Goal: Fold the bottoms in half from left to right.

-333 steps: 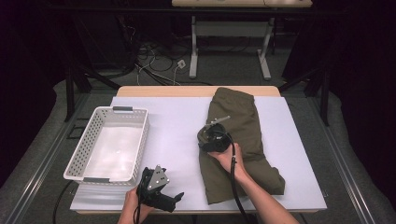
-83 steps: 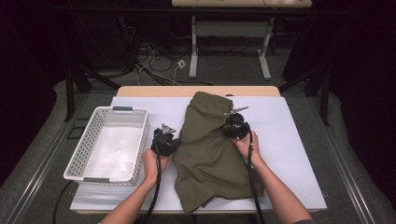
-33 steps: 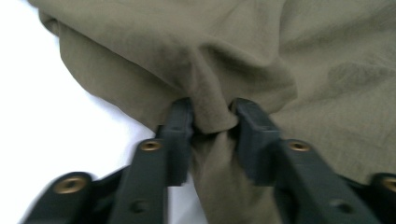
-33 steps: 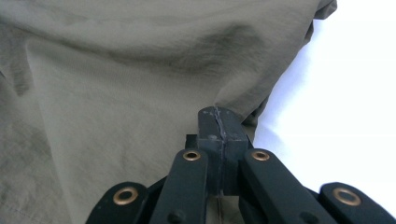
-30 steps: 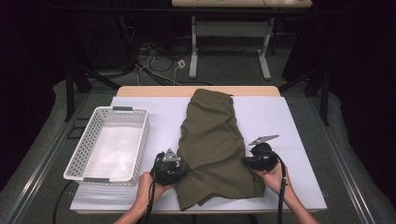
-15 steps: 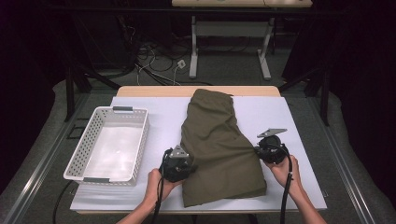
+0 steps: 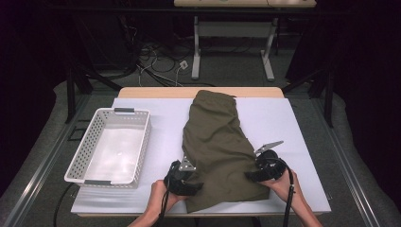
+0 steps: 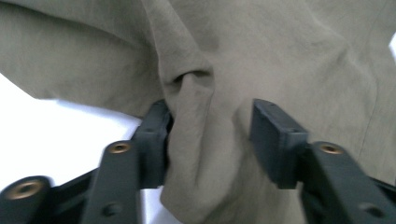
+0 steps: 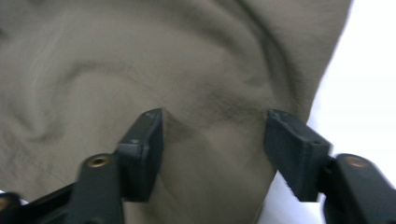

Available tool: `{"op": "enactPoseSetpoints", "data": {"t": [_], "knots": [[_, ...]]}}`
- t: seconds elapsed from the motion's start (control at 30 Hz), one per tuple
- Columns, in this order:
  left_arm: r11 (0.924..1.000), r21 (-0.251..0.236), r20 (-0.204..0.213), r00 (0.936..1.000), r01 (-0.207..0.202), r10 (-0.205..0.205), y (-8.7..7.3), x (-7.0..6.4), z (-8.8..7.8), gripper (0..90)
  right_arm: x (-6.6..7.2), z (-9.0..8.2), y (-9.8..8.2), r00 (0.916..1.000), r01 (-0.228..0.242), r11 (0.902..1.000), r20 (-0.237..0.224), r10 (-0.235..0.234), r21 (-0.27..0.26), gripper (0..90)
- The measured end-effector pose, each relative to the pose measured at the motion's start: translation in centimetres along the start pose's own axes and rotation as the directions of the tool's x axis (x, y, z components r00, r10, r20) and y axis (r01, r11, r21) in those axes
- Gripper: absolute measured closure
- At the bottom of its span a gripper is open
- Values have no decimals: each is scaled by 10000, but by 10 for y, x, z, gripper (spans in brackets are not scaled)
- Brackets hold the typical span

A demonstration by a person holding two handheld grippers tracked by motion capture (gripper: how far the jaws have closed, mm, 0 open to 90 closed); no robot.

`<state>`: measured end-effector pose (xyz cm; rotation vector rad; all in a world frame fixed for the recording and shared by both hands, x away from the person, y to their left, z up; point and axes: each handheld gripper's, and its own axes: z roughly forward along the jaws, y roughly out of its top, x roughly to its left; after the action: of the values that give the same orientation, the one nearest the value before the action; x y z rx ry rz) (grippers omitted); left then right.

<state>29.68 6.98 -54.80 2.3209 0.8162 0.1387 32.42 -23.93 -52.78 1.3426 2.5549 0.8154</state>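
An olive-green garment (image 7: 215, 137) lies flat and lengthwise on the white table mat (image 7: 283, 118). My left gripper (image 7: 195, 184) is at its near left corner and my right gripper (image 7: 250, 175) at its near right corner. The left gripper's (image 8: 210, 135) jaws have just been opening. A raised fold of the cloth (image 8: 196, 140) stands between them, brushing one pad while the other stands clear. The right gripper's (image 9: 215, 144) jaws have also just been opening. They stand wide over the cloth's edge (image 9: 224, 158) without pinching it.
A white perforated basket (image 7: 142, 146) with nothing in it stands on the left of the mat. The wooden table edge (image 7: 156, 92) shows at the far side. Bare mat lies right of the garment. Cables and table legs are on the floor beyond.
Both grippers have shifted a little toward the near edge and opened, letting go of the garment's near corners. The garment now lies spread flat.
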Motion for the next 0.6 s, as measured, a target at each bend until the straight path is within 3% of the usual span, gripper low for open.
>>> {"op": "enactPoseSetpoints", "data": {"t": [0.13, 0.2, 0.23, 0.3, 0.4, 0.47, 0.6], "knots": [[9990, -168, -329, 9986, -425, 419, -4, -1, 2, 686, 1, 8, -5, 9999, 87, 9999, -98, -85, 133, 611], [9988, -161, -289, 9985, -460, 455, -4, -1, 2, 752, 1, 8, -6, 9999, 107, 9999, -124, -105, 103, 650], [9985, -249, -184, 9987, -479, 475, -5, 0, 3, 797, 4, 9, -6, 10000, 70, 9999, -62, -69, 87, 772], [9980, -121, -87, 9981, -617, 616, -4, 0, 2, 846, 7, 9, -8, 10000, 81, 10000, 6, -81, 49, 843], [9979, 0, 91, 9978, -652, 652, -3, 4, -2, 865, 11, 7, -11, 10000, 85, 9999, -53, -84, 125, 877], [9983, -22, 160, 9981, -591, 591, -4, 7, -7, 868, 12, 6, -13, 9988, 5, 10000, -480, -8, -71, 882], [9976, 71, 266, 9973, -690, 688, -9, 12, -17, 869, 20, 4, -18, 9960, -27, 9999, -895, 14, -148, 883]]}}
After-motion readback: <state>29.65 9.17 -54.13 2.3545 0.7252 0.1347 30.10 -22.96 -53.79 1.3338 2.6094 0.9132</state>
